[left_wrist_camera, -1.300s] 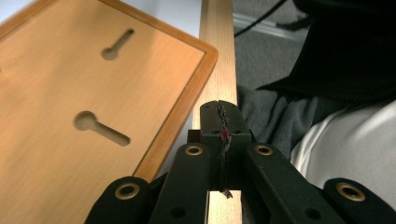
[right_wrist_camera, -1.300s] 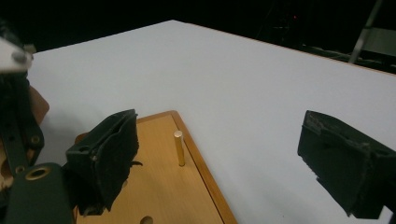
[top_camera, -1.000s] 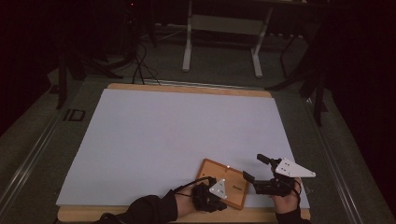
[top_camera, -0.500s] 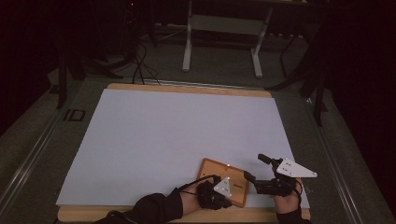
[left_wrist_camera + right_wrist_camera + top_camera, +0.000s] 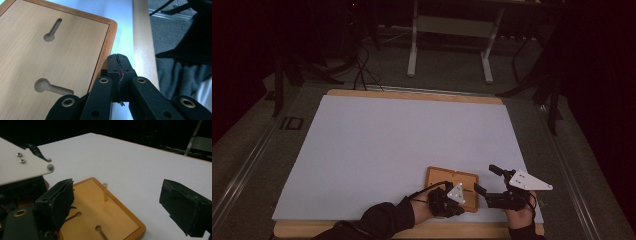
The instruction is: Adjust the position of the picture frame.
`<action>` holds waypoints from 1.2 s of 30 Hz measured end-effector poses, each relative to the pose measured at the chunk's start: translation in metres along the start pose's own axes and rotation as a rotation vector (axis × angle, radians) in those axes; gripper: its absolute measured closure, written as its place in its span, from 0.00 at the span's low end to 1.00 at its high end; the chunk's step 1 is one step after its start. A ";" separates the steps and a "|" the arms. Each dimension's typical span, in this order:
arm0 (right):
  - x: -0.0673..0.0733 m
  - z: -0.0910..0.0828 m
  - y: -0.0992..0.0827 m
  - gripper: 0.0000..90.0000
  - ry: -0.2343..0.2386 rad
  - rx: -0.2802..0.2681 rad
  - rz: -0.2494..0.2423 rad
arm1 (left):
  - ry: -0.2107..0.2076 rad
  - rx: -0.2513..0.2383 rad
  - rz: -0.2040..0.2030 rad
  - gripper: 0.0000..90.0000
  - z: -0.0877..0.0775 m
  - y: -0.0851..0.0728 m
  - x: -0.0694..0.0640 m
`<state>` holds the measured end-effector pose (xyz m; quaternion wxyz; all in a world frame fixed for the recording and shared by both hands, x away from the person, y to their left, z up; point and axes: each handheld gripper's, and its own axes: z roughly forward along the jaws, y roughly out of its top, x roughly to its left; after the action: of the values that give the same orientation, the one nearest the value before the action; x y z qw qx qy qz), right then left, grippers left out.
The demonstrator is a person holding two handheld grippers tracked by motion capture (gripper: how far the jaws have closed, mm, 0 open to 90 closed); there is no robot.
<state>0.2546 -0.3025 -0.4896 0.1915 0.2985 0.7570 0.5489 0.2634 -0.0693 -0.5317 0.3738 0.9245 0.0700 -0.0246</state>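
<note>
since the earlier frame the left gripper (image 5: pixel 447 200), jaws pressed together on nothing, has slid along the wooden board (image 5: pixel 453 186) lying at the desk's (image 5: pixel 402 135) near edge, seemingly to steady it, while the right gripper (image 5: pixel 488 181) waits spread beside the board's upright peg (image 5: pixel 105 192).

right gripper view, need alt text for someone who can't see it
The right hand-held gripper, its black jaws wide open, faces a wooden board with keyhole slots and an upright metal pin. The board lies on a white table; the left hand-held gripper's grey plate shows at left.
</note>
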 end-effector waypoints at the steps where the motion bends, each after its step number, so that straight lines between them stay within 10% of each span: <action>1: 0.000 0.000 0.000 0.13 0.000 0.000 0.000 | 0.000 0.000 0.000 1.00 0.000 0.000 0.000; 36: 0.001 -0.001 0.000 0.13 0.004 0.003 0.004 | 0.087 -0.024 -0.091 1.00 0.012 0.015 0.023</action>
<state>0.2539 -0.3025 -0.4889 0.1885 0.2994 0.7573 0.5488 0.2881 -0.0856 -0.5323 0.3801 0.9160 0.1287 -0.0004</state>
